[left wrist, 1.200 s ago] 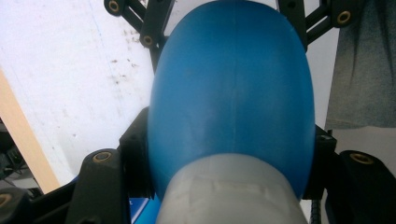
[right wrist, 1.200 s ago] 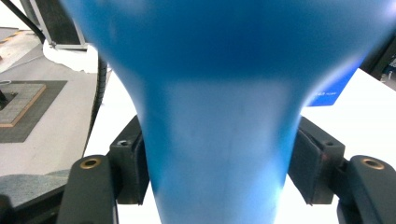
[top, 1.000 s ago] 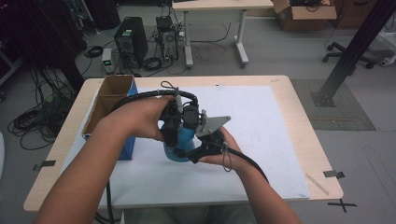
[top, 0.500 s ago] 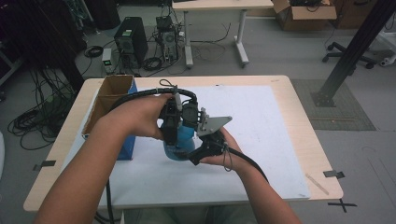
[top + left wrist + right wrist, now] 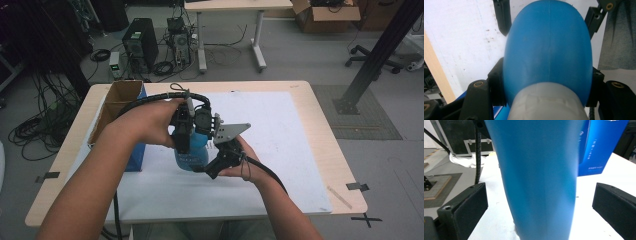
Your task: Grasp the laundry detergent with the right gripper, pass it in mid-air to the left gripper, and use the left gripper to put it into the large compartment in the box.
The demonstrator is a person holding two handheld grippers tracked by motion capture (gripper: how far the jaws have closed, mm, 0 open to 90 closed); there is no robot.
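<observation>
A tall blue bottle [image 5: 541, 177] stands on the white surface [image 5: 494, 225] between the right tool's [image 5: 540, 207] two black jaws, which have just been opening and stand clear of it, with a blue box [image 5: 599, 147] at two o'clock.

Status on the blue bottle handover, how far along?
Done: left gripper is clamped on the blue bottle near its neck. In hand: right gripper has just been opening; its jaws stand clear of the bottle between them. Left: the right gripper has yet to back away; where the bottle goes next I can't tell.
</observation>
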